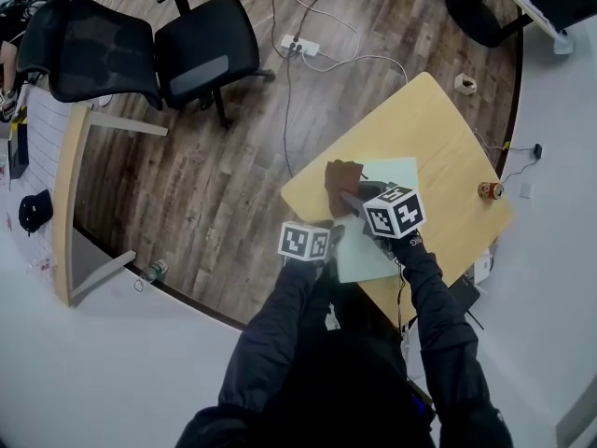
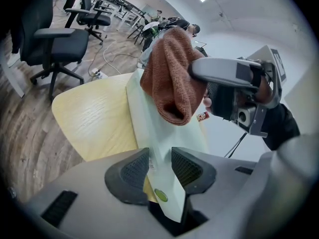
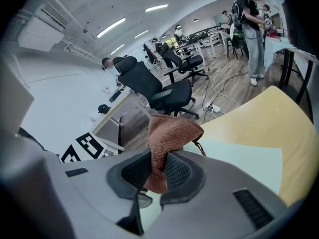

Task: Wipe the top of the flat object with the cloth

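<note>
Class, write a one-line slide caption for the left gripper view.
Left gripper clamps an edge of the pale flat sheet while the right gripper holds a brown cloth over it.

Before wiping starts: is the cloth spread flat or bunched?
Bunched: the brown cloth hangs crumpled, pinched by the right gripper.

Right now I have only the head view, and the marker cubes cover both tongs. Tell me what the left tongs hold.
Observer: The left gripper has its tongs shut on the near edge of the pale green flat object.
Operator: Now report the right one.
Observer: The right gripper is shut on the brown cloth, which bunches up beyond its tongs above the flat object.
</note>
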The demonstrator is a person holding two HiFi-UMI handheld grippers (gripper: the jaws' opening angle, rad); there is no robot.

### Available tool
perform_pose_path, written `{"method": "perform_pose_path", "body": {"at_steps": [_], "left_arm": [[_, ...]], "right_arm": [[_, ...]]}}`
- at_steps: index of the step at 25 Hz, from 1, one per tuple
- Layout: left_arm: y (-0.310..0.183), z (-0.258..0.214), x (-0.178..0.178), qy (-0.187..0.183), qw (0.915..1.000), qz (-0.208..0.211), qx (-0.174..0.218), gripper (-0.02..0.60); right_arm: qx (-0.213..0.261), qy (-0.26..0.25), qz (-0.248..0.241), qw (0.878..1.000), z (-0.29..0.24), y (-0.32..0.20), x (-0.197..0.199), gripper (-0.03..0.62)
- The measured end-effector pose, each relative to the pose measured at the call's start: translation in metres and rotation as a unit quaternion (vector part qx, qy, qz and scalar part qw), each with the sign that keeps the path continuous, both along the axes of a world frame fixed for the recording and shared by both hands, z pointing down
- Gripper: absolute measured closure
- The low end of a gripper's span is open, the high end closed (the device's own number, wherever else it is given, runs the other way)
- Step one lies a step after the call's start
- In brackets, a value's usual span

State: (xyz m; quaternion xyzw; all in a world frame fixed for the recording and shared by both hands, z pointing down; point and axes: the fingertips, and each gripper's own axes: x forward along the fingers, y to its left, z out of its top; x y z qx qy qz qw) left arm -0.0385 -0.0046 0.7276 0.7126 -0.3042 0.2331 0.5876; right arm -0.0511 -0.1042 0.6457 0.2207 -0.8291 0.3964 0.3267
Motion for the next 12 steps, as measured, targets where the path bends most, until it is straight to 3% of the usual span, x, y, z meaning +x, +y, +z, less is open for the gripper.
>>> {"method": "perform_pose_path", "body": {"at_steps": [12], "left_arm": [[0.002, 0.002, -0.008, 0.004, 0.9999, 0.013, -0.002, 0.423]], "right_arm": [[-0.022, 0.048, 0.032, 0.998, 0.043, -0.008, 0.031, 0.523]]}}
